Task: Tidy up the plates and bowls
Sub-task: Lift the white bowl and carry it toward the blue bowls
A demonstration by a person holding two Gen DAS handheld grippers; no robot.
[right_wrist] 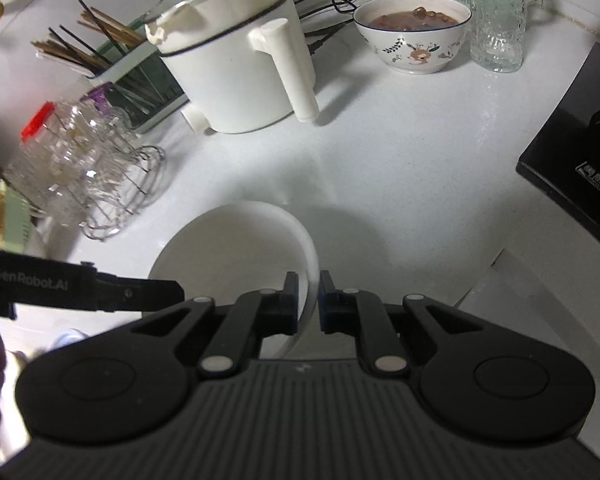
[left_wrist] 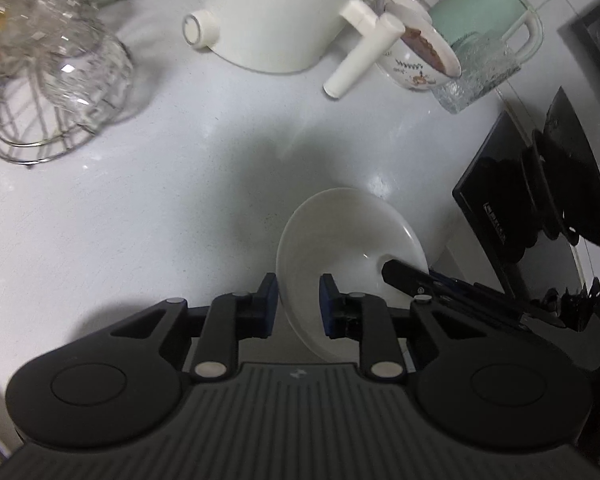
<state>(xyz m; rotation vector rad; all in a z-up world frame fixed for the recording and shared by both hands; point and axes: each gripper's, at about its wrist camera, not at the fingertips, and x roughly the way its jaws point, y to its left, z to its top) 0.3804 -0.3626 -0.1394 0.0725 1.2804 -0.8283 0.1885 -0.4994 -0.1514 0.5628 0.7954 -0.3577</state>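
White bowl: The white bowl (left_wrist: 352, 248) sits low over the white counter (left_wrist: 140, 208), tilted, with both grippers pinching its rim on opposite sides.
Left gripper: The left gripper (left_wrist: 298, 304) is clamped on the near edge of the bowl, one blue pad inside and one outside.
Right gripper: The right gripper (right_wrist: 309, 300) is squeezed tight on the bowl's thin rim (right_wrist: 312, 264).
Only the left camera shows: The other gripper's black finger (left_wrist: 408, 278) reaches in on the far right side of the bowl. A dark stove top (left_wrist: 496, 200) with a black pot stand is at the right. The green jug (left_wrist: 484, 4) with a clear handle is at the top right.
Only the right camera shows: The left gripper's black arm (right_wrist: 80, 286) comes in from the left, with writing on it. A rack of chopsticks (right_wrist: 100, 44) stands behind the pot. A jar with a red lid (right_wrist: 40, 122) is at the left. The flowery bowl (right_wrist: 414, 34) is seen from above, full of brown soup.
Both cameras show: The big white pot (left_wrist: 276, 20) with a long handle, the wire stand with clear glasses (left_wrist: 56, 76), and the bumpy glass cup (right_wrist: 498, 16) beside the flowery bowl.
Bowl bottom: I cannot tell if it touches the counter.
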